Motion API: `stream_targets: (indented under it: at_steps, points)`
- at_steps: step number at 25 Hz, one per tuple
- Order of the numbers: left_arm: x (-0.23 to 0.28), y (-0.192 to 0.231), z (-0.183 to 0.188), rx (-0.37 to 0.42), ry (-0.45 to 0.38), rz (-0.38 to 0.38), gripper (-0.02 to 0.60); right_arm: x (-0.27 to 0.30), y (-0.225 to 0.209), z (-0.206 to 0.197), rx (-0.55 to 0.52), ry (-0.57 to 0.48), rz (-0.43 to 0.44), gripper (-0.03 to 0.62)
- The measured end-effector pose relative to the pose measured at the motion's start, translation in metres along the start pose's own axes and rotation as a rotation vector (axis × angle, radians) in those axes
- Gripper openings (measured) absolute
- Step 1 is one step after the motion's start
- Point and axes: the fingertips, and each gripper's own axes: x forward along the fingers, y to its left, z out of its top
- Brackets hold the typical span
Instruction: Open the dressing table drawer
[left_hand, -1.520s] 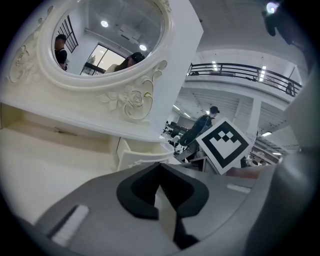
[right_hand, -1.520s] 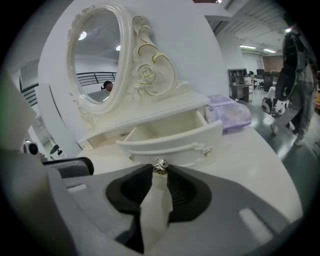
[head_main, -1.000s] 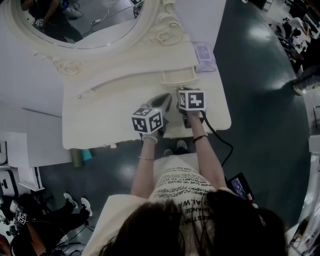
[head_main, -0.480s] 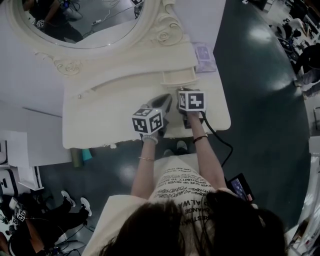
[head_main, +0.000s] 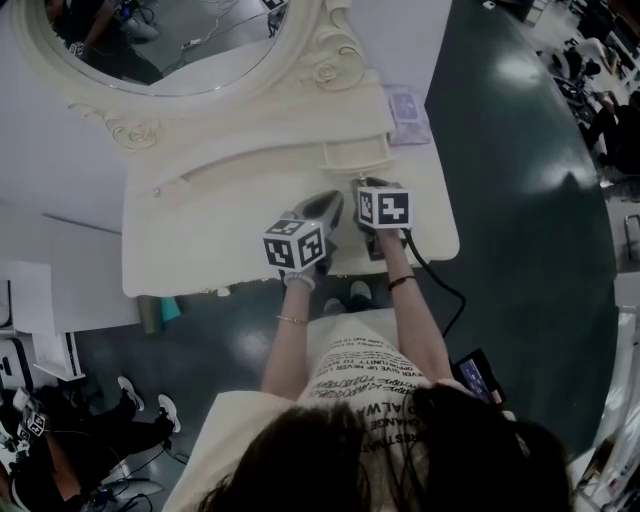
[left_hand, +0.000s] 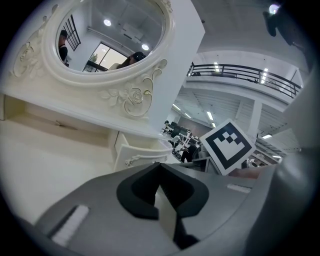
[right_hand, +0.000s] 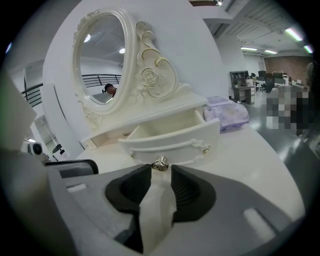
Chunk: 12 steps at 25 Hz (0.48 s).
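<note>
The drawer (right_hand: 170, 137) stands pulled out under the mirror, at the dressing table's (head_main: 200, 240) right end. My right gripper (right_hand: 160, 174) has just been opening; the knob (right_hand: 160, 163) sits unpinched at its tips. I should back straight off without nudging it. My left gripper (left_hand: 159, 170) is closed and empty.

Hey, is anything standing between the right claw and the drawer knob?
Nothing visible does. The knob sits at the tips of the right claw, whose jaws have just been opening and don't press it; the drawer stands open.

Shirt (head_main: 365, 385) print unreadable (upside down, blurry); no other txt.
</note>
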Motion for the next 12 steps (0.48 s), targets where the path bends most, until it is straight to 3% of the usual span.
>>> stream_targets:
  at_steps: [7,12]
  points:
    - [0.004,-0.005,-0.006,-0.001,0.011,-0.014,-0.006,-0.015,0.001,0.007,-0.032,-0.059,0.039,0.114]
    - [0.004,-0.010,-0.003,0.002,0.003,-0.032,-0.006,-0.030,0.012,0.013,-0.150,-0.085,0.125,0.101]
